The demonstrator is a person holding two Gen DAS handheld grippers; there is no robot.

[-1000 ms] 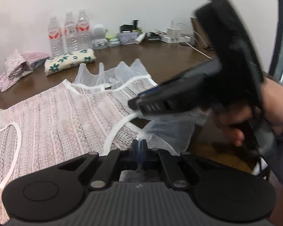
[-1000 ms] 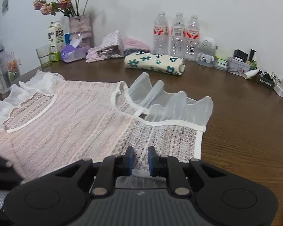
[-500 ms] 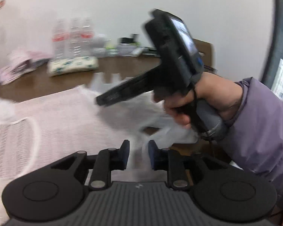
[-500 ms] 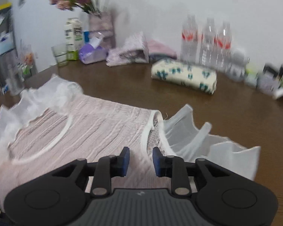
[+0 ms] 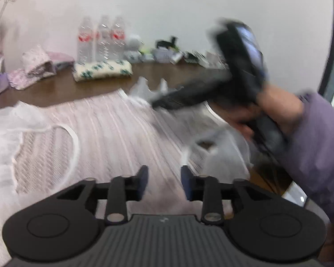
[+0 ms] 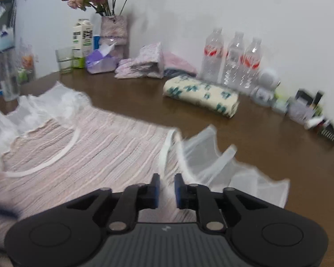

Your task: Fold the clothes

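A pink ribbed top (image 5: 113, 133) with sheer white ruffle sleeves lies spread on the brown table (image 6: 144, 102). My left gripper (image 5: 164, 182) hovers open just above its near edge, nothing between the fingers. The right gripper (image 5: 167, 102), held by a hand in a purple sleeve, reaches in from the right over the top's far right part, blurred. In the right wrist view the right gripper (image 6: 167, 191) stands narrowly open over the top (image 6: 100, 155), beside its white trim and the sheer right sleeve (image 6: 213, 162). The sheer left sleeve (image 6: 44, 102) lies at the far left.
Along the back wall stand three water bottles (image 6: 233, 60), a rolled floral cloth (image 6: 200, 95), folded clothes (image 6: 149, 64), a purple tissue box (image 6: 100, 62), a glass (image 6: 64, 60), a milk carton (image 6: 82, 40) and a flower vase (image 6: 113, 33). Small clutter (image 6: 305, 106) fills the back right.
My left gripper was shut on the top's edge and has opened, letting it go. The right gripper swung across over the top. The fabric now lies flatter.
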